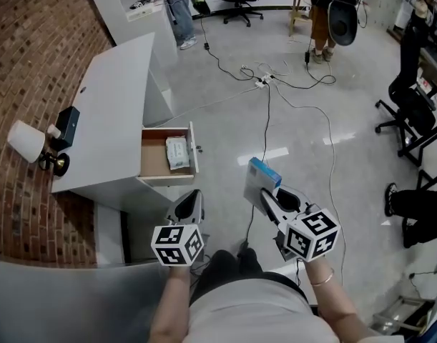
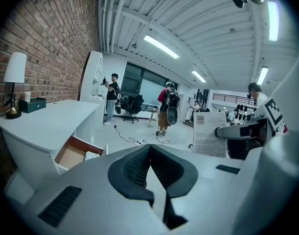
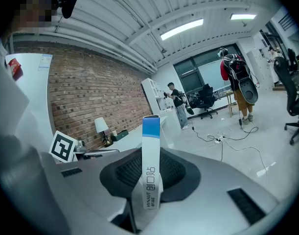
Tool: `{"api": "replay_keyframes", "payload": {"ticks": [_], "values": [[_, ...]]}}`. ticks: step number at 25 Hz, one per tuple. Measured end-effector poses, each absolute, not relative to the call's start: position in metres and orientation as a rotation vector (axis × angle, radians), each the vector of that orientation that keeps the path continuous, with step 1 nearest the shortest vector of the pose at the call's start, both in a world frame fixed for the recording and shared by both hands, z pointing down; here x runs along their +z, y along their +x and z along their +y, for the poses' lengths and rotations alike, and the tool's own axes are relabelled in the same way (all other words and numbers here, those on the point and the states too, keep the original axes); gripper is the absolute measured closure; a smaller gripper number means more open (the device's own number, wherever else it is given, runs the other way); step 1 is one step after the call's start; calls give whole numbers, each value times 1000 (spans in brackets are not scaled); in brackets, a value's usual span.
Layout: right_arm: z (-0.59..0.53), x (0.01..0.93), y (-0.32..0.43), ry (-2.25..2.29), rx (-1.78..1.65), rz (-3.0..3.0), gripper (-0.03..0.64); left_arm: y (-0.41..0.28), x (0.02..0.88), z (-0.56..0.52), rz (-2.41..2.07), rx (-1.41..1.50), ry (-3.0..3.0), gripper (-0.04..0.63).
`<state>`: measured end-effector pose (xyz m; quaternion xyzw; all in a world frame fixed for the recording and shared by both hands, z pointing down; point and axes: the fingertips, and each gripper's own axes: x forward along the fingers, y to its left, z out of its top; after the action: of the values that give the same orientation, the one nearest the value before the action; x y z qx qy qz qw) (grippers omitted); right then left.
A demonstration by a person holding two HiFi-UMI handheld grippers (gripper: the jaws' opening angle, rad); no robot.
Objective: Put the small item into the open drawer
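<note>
Obs., mid-carry. The right claw (image 1: 266, 194) was clenched on the small box (image 1: 262, 178), a thin white carton with a blue end. It held the lower part, so the blue end stood clear above the pads. Judgement: a grip low on the narrow edges leaves most of the box free to go into the drawer first.

The left claw (image 1: 192, 200) was shut tip to tip with nothing in it. It was held low in front of the body, probably just kept out of the way, as the task needs one claw only.

The box was in the air above the floor (image 1: 304, 127), well apart from the drawer (image 1: 152, 160). The drawer stood pulled out of the white table (image 1: 111, 106), which was set against the brick wall (image 1: 32, 41). A pale packet (image 1: 177, 153) lay at the drawer's right side, and the left part was bare. Judgement: that bare part is the better spot to put the box.

View notes:
- Only the head view showed the drawer's contents and layout, with the lamp (image 1: 26, 141) and the black case (image 1: 67, 124) on the table top.
- The right gripper view confirmed pad contact on both narrow sides of the box and showed print on its edge. The drawer did not appear there.
- The left gripper view showed the box's broad printed face at the right, and the open drawer low at the left.
</note>
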<state>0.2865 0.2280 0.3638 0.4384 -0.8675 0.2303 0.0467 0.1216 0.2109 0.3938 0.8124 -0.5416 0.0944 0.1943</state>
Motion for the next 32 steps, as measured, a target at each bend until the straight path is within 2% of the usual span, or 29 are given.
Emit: {"api": "replay_keyframes", "payload": {"ticks": [14, 23, 32], "values": [[179, 375, 287, 1288, 754, -2644, 532, 118, 395, 166, -1569, 284, 2259, 574], [80, 390, 256, 1279, 766, -2616, 532, 90, 415, 60, -1542, 272, 2242, 574], [-57, 397, 177, 1197, 775, -2609, 532, 19, 435, -67, -1547, 248, 2179, 574]]}}
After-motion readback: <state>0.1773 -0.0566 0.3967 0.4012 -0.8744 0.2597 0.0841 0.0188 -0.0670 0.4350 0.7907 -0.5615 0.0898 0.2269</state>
